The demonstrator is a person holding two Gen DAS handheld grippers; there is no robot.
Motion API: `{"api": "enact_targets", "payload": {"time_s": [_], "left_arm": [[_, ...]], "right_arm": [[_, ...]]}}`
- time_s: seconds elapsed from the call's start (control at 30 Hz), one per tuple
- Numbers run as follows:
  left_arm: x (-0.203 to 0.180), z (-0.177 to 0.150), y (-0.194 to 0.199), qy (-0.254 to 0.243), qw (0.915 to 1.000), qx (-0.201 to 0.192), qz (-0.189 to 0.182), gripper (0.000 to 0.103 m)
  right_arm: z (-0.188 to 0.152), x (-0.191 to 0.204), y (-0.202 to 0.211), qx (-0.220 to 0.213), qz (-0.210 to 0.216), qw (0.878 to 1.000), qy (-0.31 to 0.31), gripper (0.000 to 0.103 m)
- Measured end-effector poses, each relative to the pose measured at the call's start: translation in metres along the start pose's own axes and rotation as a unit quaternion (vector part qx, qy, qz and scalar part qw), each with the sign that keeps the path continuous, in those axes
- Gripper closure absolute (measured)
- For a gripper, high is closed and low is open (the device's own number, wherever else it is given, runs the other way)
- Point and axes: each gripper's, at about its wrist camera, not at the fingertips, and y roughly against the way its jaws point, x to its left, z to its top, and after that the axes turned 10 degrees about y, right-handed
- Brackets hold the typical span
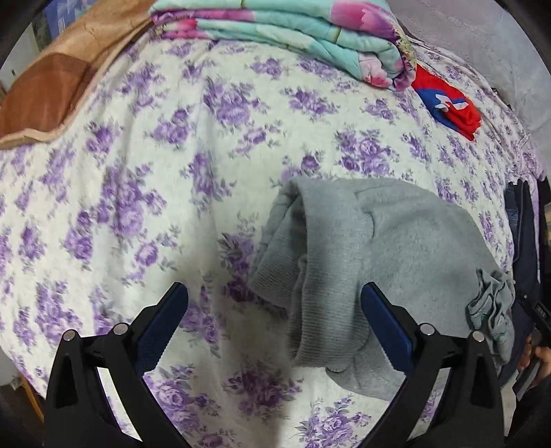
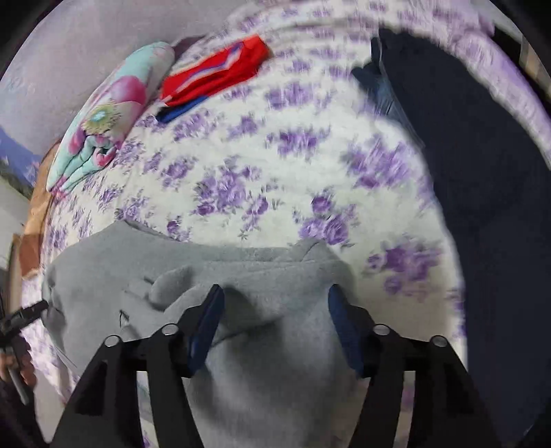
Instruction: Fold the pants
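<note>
pants [image 1: 396,248] on bed [image 1: 137,193] — quilt [image 1: 292,31] behind | folded garment [image 1: 447,103] beside quilt

My right view smears the bedspread [image 2: 241,165]; a dark garment [image 2: 482,172] runs off at three o'clock, and my claw hides the pants [image 2: 275,379] beneath.

right gripper [image 2: 273,299] — jaws apart | over grey pants [image 2: 261,344] | floral bedspread [image 2: 241,165]

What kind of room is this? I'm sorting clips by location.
Most likely a bedroom: the grey pants lie on a bed covered with a purple-flowered sheet, with a folded floral quilt stacked at its far end and a brown pillow beside it.
</note>
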Motion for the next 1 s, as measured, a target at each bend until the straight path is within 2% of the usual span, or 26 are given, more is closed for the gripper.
{"api": "enact_targets", "payload": {"time_s": [0.07, 0.13, 0.2, 0.27, 0.33, 0.4, 0.47, 0.5, 0.53, 0.6, 0.67, 0.73, 0.8, 0.83, 0.87, 0.9, 0.93, 0.97, 1.0], "left_arm": [[-0.001, -0.002, -0.008, -0.002, 0.9997, 0.016, -0.02, 0.005], [-0.002, -0.002, -0.022, 0.003, 0.9978, 0.041, -0.052, 0.005], [-0.007, -0.004, -0.034, 0.001, 0.9961, 0.061, -0.064, 0.005], [-0.017, -0.007, -0.047, -0.022, 0.9963, 0.061, -0.056, 0.005], [-0.03, -0.012, -0.051, -0.057, 0.9972, 0.039, -0.029, 0.007], [-0.038, -0.012, -0.049, -0.067, 0.9972, 0.027, -0.02, 0.02], [-0.047, -0.014, -0.033, -0.08, 0.9967, 0.015, -0.004, 0.053], [-0.056, -0.017, -0.015, -0.099, 0.995, -0.003, 0.01, 0.056], [-0.064, -0.02, 0.003, -0.117, 0.9929, -0.02, 0.008, 0.058], [-0.079, -0.024, 0.042, -0.14, 0.9884, -0.048, -0.033, 0.06], [-0.104, -0.033, 0.079, -0.174, 0.9793, -0.067, -0.079, 0.06], [-0.13, -0.045, 0.104, -0.207, 0.9689, -0.075, -0.113, 0.057], [-0.168, -0.06, 0.115, -0.242, 0.9496, -0.066, -0.188, 0.038], [-0.179, -0.063, 0.114, -0.248, 0.9412, -0.052, -0.223, 0.017], [-0.197, -0.069, 0.104, -0.253, 0.9297, -0.026, -0.266, 0.004], [-0.212, -0.076, 0.09, -0.259, 0.9217, -0.007, -0.288, 0.005], [-0.231, -0.084, 0.066, -0.274, 0.9175, 0.018, -0.288, 0.005], [-0.24, -0.086, 0.05, -0.278, 0.922, 0.035, -0.268, 0.005], [-0.248, -0.088, 0.029, -0.27, 0.9344, 0.061, -0.224, 0.005]], "right_arm": [[-0.007, 0.007, 0.012, -0.007, 0.0, 1.0, 0.015, 0.029], [-0.012, 0.012, 0.015, -0.001, -0.001, 1.0, 0.018, 0.028], [-0.018, 0.016, 0.015, 0.008, 0.003, 1.0, 0.018, 0.028], [-0.021, 0.022, 0.015, 0.011, 0.009, 1.0, 0.02, 0.028], [-0.021, 0.03, 0.015, 0.012, 0.013, 0.999, 0.027, 0.028], [-0.02, 0.037, 0.015, 0.011, 0.016, 0.999, 0.034, 0.028], [-0.019, 0.042, 0.019, 0.007, 0.015, 0.999, 0.041, 0.028], [-0.019, 0.043, 0.021, 0.003, 0.016, 0.999, 0.042, 0.028], [-0.019, 0.042, 0.023, 0.0, 0.019, 0.999, 0.041, 0.028], [-0.018, 0.04, 0.027, -0.006, 0.022, 0.999, 0.035, 0.028], [-0.016, 0.037, 0.03, -0.012, 0.029, 0.999, 0.028, 0.028], [-0.014, 0.038, 0.032, -0.017, 0.04, 0.999, 0.026, 0.028], [-0.012, 0.04, 0.032, -0.019, 0.053, 0.998, 0.025, 0.028], [-0.011, 0.04, 0.031, -0.018, 0.062, 0.998, 0.019, 0.028], [-0.011, 0.039, 0.029, -0.015, 0.068, 0.998, 0.011, 0.027], [-0.011, 0.039, 0.029, -0.013, 0.07, 0.997, 0.006, 0.026], [-0.012, 0.036, 0.028, -0.009, 0.076, 0.997, -0.003, 0.025], [-0.013, 0.036, 0.028, -0.006, 0.078, 0.997, -0.008, 0.024], [-0.015, 0.034, 0.03, -0.005, 0.079, 0.997, -0.011, 0.024]]}}
